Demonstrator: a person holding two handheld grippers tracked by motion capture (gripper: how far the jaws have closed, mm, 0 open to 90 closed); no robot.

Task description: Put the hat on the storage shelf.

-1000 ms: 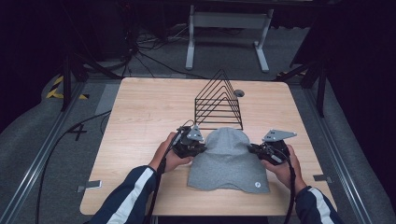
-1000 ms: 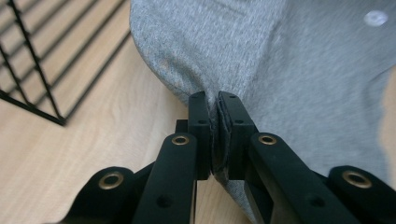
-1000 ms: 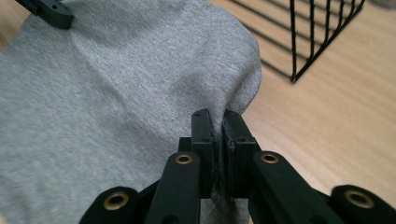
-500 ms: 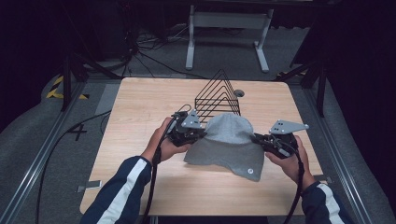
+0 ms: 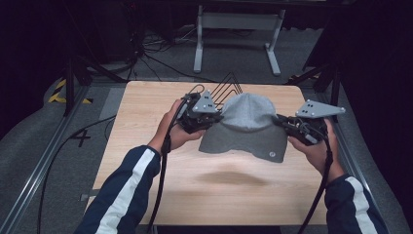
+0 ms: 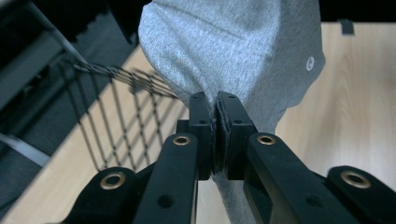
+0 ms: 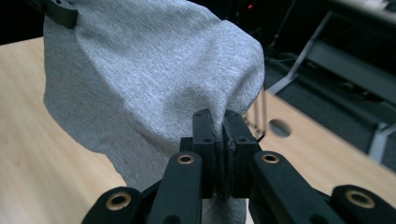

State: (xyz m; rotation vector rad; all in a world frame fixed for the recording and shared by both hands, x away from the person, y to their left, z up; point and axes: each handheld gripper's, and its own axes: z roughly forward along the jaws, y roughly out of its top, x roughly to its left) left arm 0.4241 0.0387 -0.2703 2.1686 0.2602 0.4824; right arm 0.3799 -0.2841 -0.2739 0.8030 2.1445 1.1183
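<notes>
A grey knitted beanie [image 5: 246, 126] with a small round badge hangs above the wooden table [image 5: 146, 161], held up between both grippers. My left gripper [image 5: 214, 118] is shut on the beanie's left edge, and in the left gripper view the grey cloth [image 6: 233, 51] is pinched between the black jaws [image 6: 216, 105]. My right gripper [image 5: 281, 122] is shut on the right edge; the right gripper view has the fabric [image 7: 154, 74] bulging up from the closed jaws [image 7: 220, 119]. A black wire rack [image 5: 226, 88] stands just behind the beanie, mostly hidden by it.
The rack's wire grid [image 6: 126, 112] lies close to the left gripper's left side. A small round hole [image 7: 279, 127] marks the table near its far edge. Beyond the table are a metal stand [image 5: 234, 34], cables on grey carpet and side rails.
Both grippers have lifted the beanie off the table and carried it away from the person, toward the wire rack. It now hangs in the air instead of lying flat.
</notes>
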